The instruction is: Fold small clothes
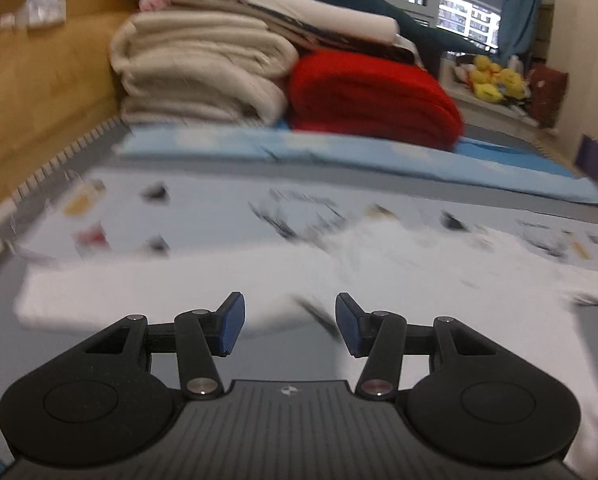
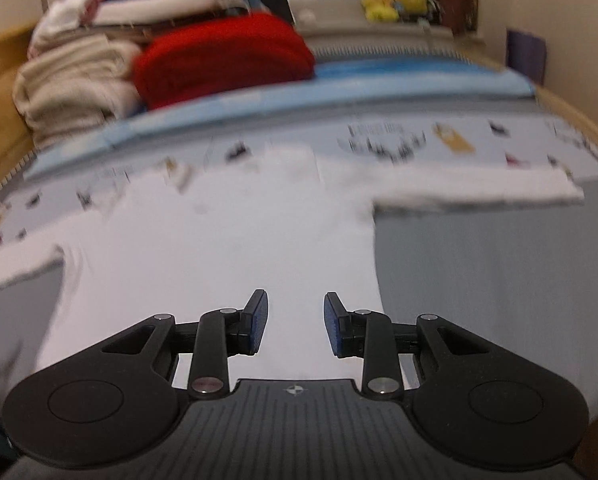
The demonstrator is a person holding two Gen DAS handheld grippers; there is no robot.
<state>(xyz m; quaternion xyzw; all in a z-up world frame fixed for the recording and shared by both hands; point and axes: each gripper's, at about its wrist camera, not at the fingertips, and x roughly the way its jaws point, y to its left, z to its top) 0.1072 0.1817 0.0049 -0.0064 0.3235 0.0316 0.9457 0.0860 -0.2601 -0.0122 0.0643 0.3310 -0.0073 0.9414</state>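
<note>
Ahead, your white garment (image 2: 227,240) lies flat on the bed (image 2: 479,280), both jaws spread above it, pinching nothing. Beyond it stand one red blanket (image 1: 375,96) and one cream stack (image 1: 195,68), nothing between.

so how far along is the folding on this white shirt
Done: the white t-shirt lies spread on the bed, sleeves out to the sides. In hand: nothing; the left gripper and right gripper are both open and empty above it. Left: seemingly every fold; the blur hides any crease.
</note>
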